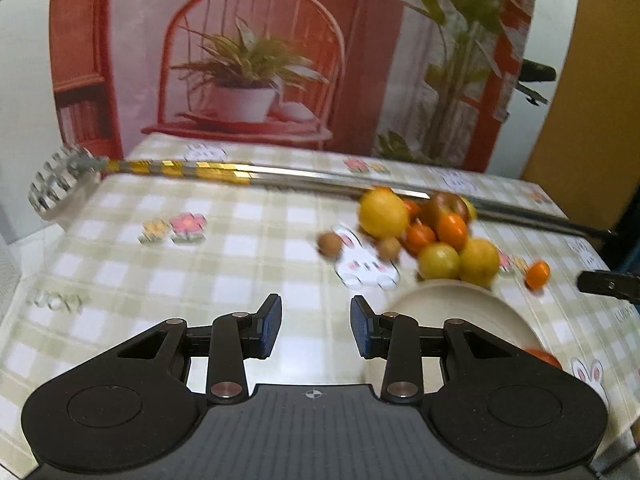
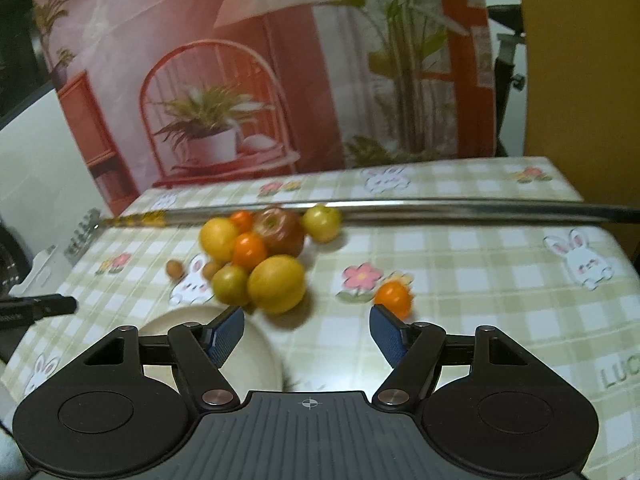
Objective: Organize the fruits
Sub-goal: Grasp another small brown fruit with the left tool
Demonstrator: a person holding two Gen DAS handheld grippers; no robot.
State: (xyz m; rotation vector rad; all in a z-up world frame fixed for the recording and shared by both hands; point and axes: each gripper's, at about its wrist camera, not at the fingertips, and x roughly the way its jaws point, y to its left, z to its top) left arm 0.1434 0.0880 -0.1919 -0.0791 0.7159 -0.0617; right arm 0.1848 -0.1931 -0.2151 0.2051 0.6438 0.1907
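**Fruit still heaped on the cloth, plate nearly bare**

Left wrist view: the left gripper (image 1: 316, 330) is hovering over the checked tablecloth (image 1: 168, 272) with its blue pads set wide apart and nothing between them. Ahead and to its right, the fruit pile (image 1: 432, 232) is sitting loose on the cloth, just in front of a long metal rod (image 1: 312, 178) lying across the table. The cream plate (image 1: 472, 304) is lying just on the near side of the pile; something orange-red is peeking at its near edge, too blurred and hidden to name. One small orange fruit (image 1: 537, 274) is resting apart, to the right of the pile.

Right wrist view: the right gripper (image 2: 307, 334) is also standing wide open and empty. It is facing the pile, where a big yellow fruit (image 2: 276, 284) is lying nearest and a reddish apple (image 2: 279, 229) behind it. The stray orange is sitting just beyond the right pad.

Judging from this, the sorting is barely begun: almost all the fruit is waiting off the plate, and no piece is being gripped yet.
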